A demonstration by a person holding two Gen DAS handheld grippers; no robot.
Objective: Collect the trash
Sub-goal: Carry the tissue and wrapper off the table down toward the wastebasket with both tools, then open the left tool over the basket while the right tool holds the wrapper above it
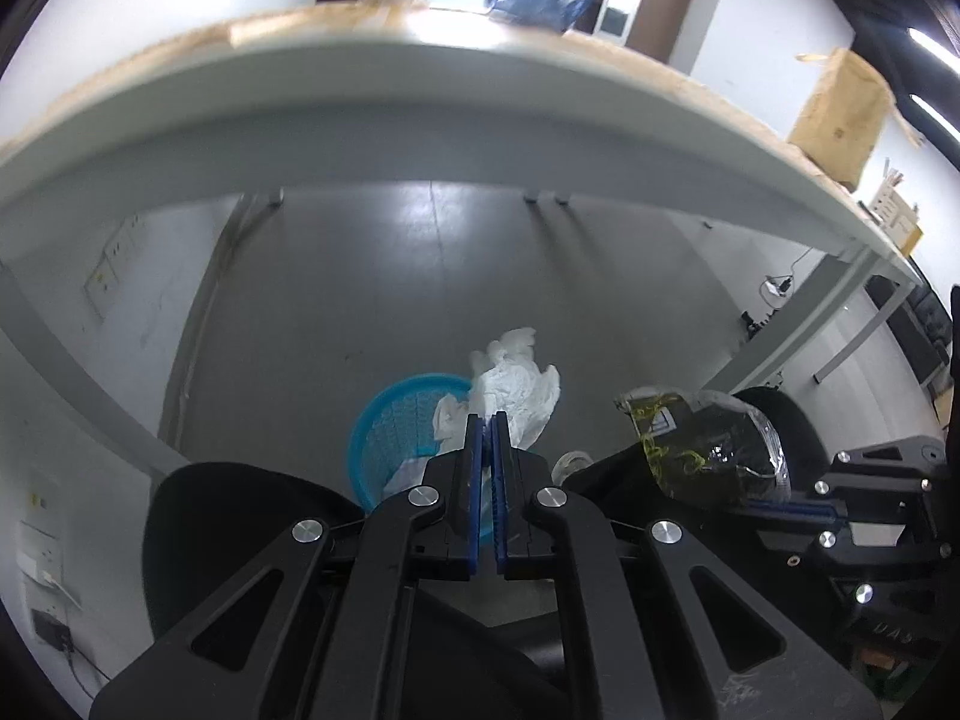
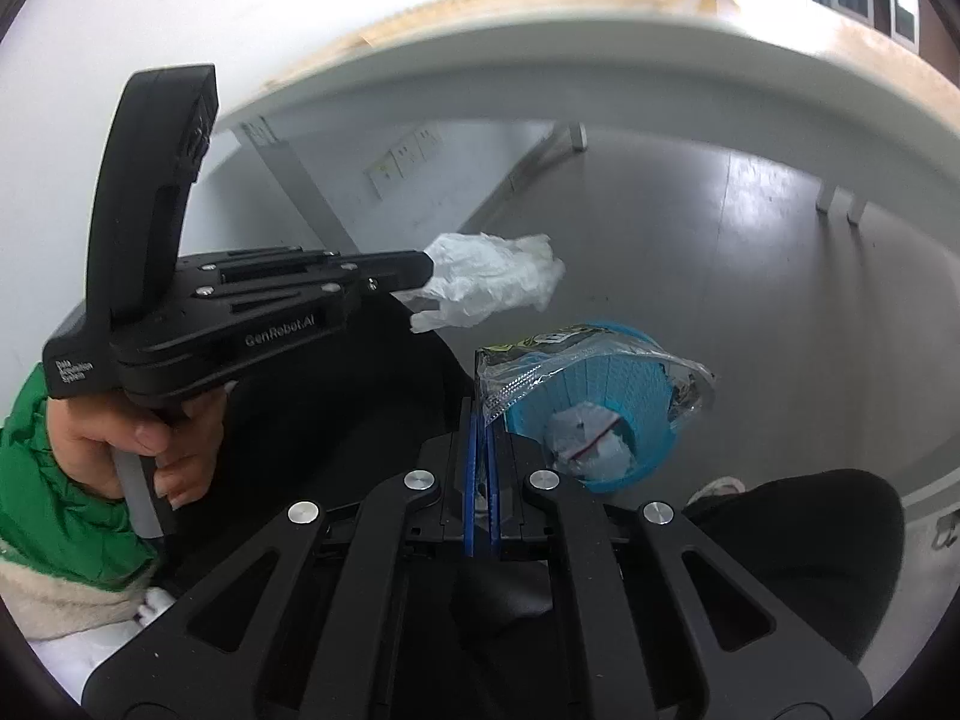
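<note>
— What have my left tongs (image 1: 487, 420) got?

— They're clamped on a crumpled white plastic bag (image 1: 516, 387), held in the air over the blue basket (image 1: 399, 426) on the grey floor (image 1: 384, 276).

— And my right tongs (image 2: 482, 414)?

— Pinched shut on the corner of a clear, dark-printed wrapper (image 2: 591, 360), hanging right above the basket, just right of the bag. White trash already lies inside it. The tabletop (image 1: 384, 108) edge arches across the far side.
</note>
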